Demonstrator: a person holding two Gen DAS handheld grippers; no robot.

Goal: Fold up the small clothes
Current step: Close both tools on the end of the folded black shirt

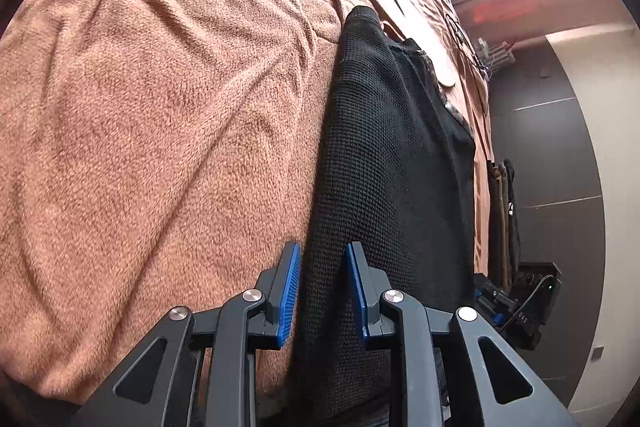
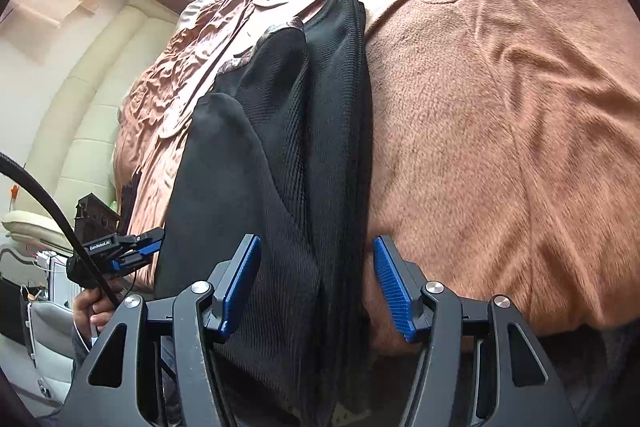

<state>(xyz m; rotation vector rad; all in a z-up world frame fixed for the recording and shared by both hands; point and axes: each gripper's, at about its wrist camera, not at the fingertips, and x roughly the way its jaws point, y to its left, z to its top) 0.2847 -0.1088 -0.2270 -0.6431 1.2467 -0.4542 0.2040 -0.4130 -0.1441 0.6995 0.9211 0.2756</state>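
A black knit garment [image 1: 384,163] lies folded into a long strip on a brown fleece blanket [image 1: 160,131]. My left gripper [image 1: 322,293] is open, its blue pads on either side of the garment's near left edge. In the right wrist view the same garment [image 2: 288,155] shows layered folds. My right gripper [image 2: 316,285] is open wide, straddling the garment's near right edge. The left gripper also shows in the right wrist view [image 2: 136,251], at the garment's far side, held by a hand.
The blanket [image 2: 500,131] covers a bed with rumpled satin sheets [image 2: 192,67] beyond. The right gripper's body [image 1: 500,301] shows at the bed's edge in the left wrist view. Dark wall panels [image 1: 552,155] and hanging cloths [image 1: 502,219] stand beside the bed.
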